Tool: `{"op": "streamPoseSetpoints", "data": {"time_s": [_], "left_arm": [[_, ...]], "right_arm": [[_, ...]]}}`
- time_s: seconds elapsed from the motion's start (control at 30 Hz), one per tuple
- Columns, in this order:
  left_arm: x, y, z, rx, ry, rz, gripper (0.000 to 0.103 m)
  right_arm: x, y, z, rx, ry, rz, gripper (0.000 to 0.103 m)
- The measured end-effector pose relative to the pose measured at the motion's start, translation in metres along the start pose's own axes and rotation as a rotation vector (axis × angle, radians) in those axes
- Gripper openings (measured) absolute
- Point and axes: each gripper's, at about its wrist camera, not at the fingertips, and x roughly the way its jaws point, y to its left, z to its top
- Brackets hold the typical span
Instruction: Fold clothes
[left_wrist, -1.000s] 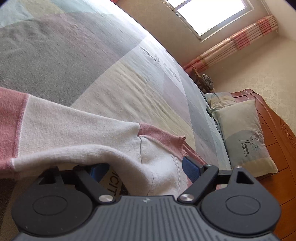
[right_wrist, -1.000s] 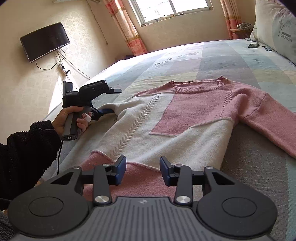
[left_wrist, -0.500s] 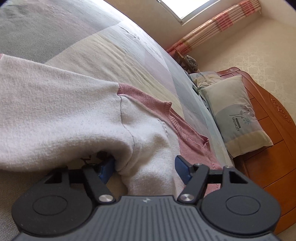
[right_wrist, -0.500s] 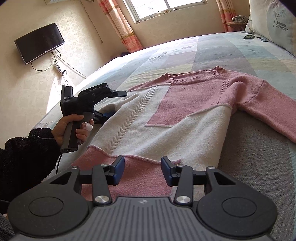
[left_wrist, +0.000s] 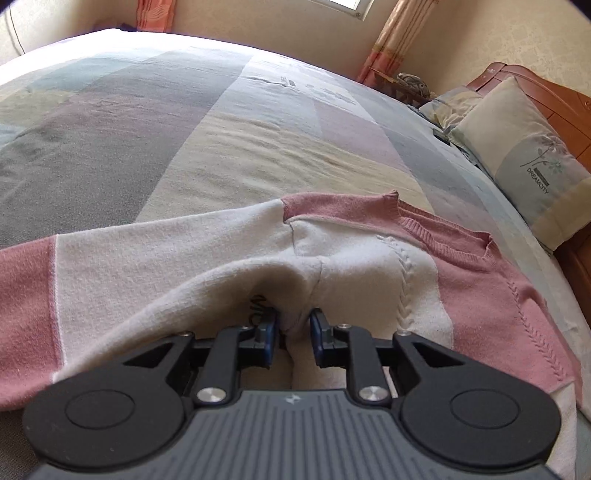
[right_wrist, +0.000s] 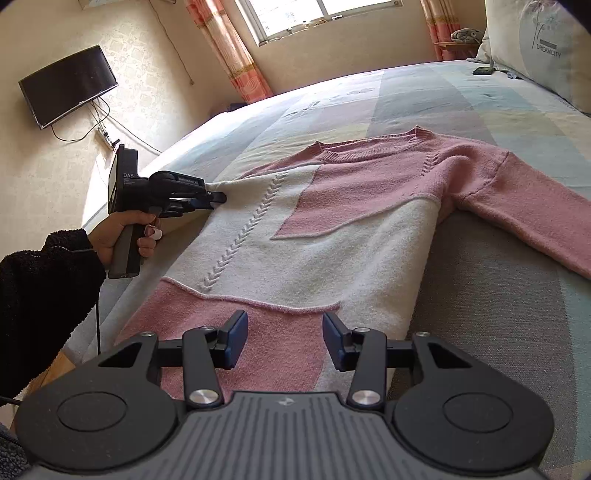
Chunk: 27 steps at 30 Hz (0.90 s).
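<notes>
A pink and cream knitted sweater (right_wrist: 332, 221) lies front up on the bed, one sleeve stretched out to the right. My left gripper (left_wrist: 293, 326) is at the armpit on the sweater's left side; its jaws are closing and a bunched fold of the cream sweater (left_wrist: 332, 280) is pinched between the blue pads. From the right wrist view the left gripper (right_wrist: 218, 197) is seen in a hand at that same edge. The right gripper (right_wrist: 284, 341) hovers open just above the pink hem, nothing between its fingers.
The patchwork bedspread (left_wrist: 184, 122) stretches beyond the sweater. A pillow (left_wrist: 528, 162) leans on the wooden headboard (left_wrist: 569, 99) at the right. A phone (right_wrist: 484, 70) lies near the pillow. A wall TV (right_wrist: 66, 85) hangs at left, and a black sleeve (right_wrist: 40, 295) reaches in.
The left gripper's jaws have narrowed from wide apart to pinching the cream fabric at the armpit, and it has rolled and shifted along the edge. The right gripper has stayed put.
</notes>
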Motion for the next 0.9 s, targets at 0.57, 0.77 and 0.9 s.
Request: {"op": "streamPoseSetpoints", "data": {"time_s": [0.57,0.77,0.9], "left_arm": [[-0.09,-0.02,-0.122,0.03,0.049,-0.016,0.031],[-0.091,-0.063,-0.136,0.225,0.021,0.174,0.029],[-0.107,-0.048,-0.132,0.241,0.006,0.275,0.01]], "right_arm": [[-0.053,0.018,-0.018,0.008,-0.097,-0.002,0.054],[-0.069,0.03,-0.026,-0.013,-0.128,0.001,0.058],[-0.075,0.033,-0.03,-0.016,-0.138,-0.005,0.058]]}}
